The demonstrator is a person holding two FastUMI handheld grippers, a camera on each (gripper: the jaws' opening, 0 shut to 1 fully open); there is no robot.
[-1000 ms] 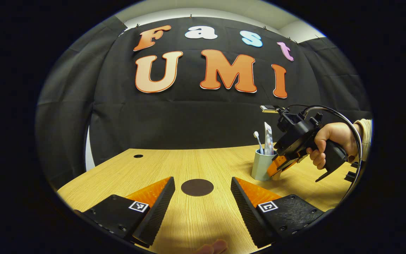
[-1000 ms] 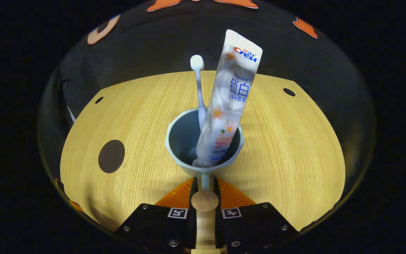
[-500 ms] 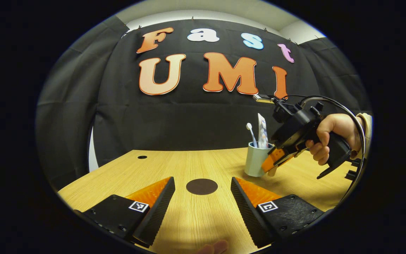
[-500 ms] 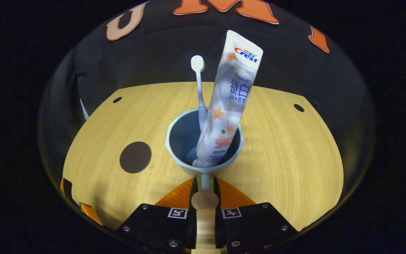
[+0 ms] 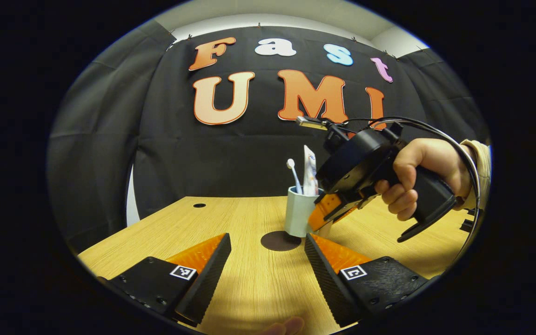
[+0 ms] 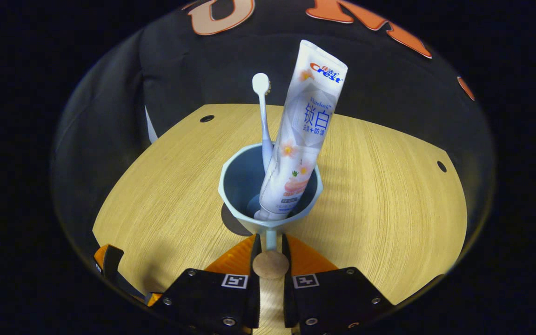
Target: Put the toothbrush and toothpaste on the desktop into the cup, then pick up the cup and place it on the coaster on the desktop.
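Observation:
A pale blue cup [image 6: 249, 218] holds a white toothbrush [image 6: 262, 116] and a white toothpaste tube [image 6: 303, 135], both standing up out of it. My right gripper [image 6: 271, 246] is shut on the cup's handle, which ends in a round wooden knob. In the left gripper view the cup [image 5: 298, 216] hangs just above the right part of the dark brown round coaster [image 5: 277, 241], carried by the right gripper [image 5: 326, 216] in a person's hand. In the right gripper view a sliver of the coaster [image 6: 231, 224] peeks out under the cup. My left gripper [image 5: 267, 267] stands open low over the desk, nothing between its fingers.
The wooden desktop [image 5: 249, 288] has small round cable holes [image 5: 199, 205] near its back edge. The black cloth wall rises right behind the desk. A fingertip [image 5: 286, 325] shows at the bottom of the left gripper view.
My right gripper has carried the cup leftward across the desk, from well right of the coaster to just over it. The left gripper has stayed open and nearly still.

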